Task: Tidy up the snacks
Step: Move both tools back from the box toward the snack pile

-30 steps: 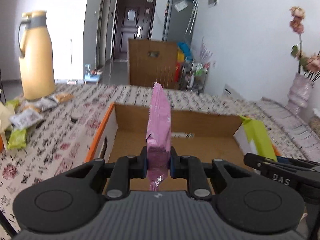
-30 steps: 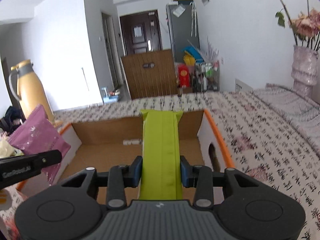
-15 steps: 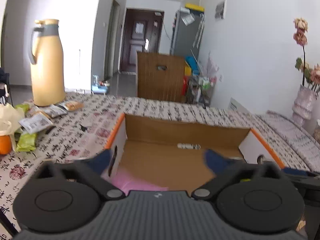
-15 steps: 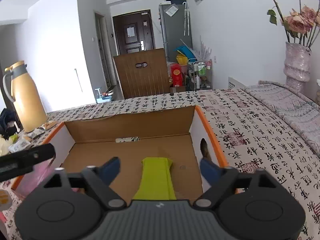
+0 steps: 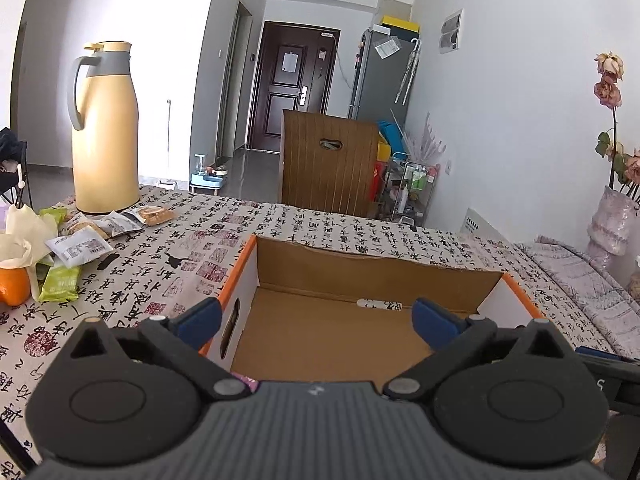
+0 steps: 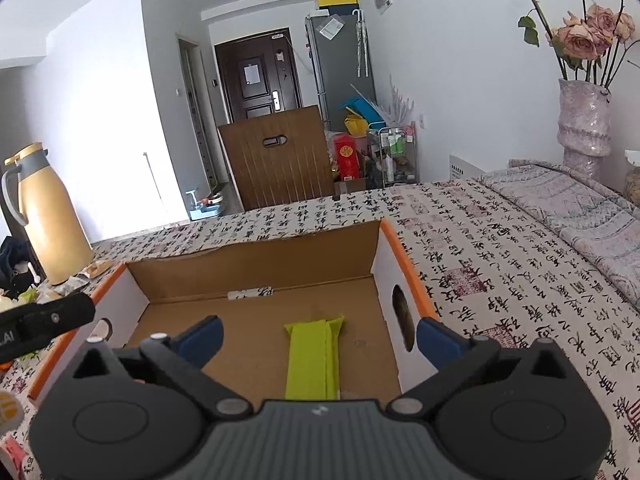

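A: From the left wrist view, our left gripper hangs over the near end of the cardboard box, jaws spread wide with nothing between them. A sliver of the pink packet shows just below the left finger, inside the box by its left wall.

B: And off to the left of that gripper?

A: We see loose snack packets on the bench, an orange beside them, and a tall yellow jug further back.

B: From the right wrist view, our right gripper is opening, already wide. The green packet lies flat on the box floor right beneath it, between the fingers but touched by neither.

A: Anything else there?

B: The other gripper's dark finger pokes in at the left, over the box's left wall. A vase of roses stands well off to the right.
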Action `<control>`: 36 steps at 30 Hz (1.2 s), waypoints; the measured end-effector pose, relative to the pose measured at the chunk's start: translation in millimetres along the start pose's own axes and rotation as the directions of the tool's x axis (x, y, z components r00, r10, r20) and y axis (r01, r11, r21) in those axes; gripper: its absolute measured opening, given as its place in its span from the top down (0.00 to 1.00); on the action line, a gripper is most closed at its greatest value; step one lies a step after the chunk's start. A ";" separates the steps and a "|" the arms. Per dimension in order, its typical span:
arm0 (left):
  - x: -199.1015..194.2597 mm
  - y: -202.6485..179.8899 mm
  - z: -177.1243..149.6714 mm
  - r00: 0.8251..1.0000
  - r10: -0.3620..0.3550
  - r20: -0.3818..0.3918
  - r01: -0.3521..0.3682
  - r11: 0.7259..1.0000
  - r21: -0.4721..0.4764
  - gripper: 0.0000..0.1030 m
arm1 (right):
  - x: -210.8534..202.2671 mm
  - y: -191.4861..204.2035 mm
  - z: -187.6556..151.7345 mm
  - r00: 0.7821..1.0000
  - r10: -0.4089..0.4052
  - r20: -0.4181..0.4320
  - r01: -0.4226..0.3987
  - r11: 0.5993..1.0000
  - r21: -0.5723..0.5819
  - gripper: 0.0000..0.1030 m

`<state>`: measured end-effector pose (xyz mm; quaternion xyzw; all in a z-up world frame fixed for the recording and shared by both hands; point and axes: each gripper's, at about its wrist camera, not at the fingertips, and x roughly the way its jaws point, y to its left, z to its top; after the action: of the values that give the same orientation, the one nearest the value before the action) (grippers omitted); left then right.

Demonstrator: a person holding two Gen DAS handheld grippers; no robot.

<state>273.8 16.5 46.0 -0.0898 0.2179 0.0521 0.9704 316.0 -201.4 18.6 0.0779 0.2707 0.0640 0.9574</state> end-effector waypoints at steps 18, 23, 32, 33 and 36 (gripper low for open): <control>-70.4 -0.2 15.2 0.998 -0.037 0.055 0.037 0.999 -0.009 0.00 | -71.8 3.2 9.3 0.996 0.025 0.087 -0.022 0.999 -0.034 0.00; -90.3 8.3 4.3 0.998 -0.036 0.060 0.036 0.999 -0.006 0.00 | -95.0 -4.9 -1.9 0.995 0.029 0.099 -0.025 0.999 -0.043 0.00; -124.9 22.7 -19.0 0.997 -0.047 0.066 0.045 0.999 0.028 0.00 | -135.8 -20.2 -29.9 0.993 0.034 0.109 -0.028 0.998 -0.051 0.00; -128.0 23.7 -21.8 0.997 -0.050 0.066 0.048 0.998 0.032 0.00 | -139.5 -21.9 -33.0 0.994 0.034 0.108 -0.028 0.998 -0.054 0.00; -136.9 28.8 -32.9 0.997 -0.054 0.057 0.052 0.998 0.040 0.00 | -151.9 -26.7 -42.5 0.993 0.039 0.107 -0.032 0.997 -0.066 0.00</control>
<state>133.0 29.7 71.5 -0.0754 0.1882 0.0247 0.9789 167.4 -247.7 55.2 0.0554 0.2146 0.0854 0.9714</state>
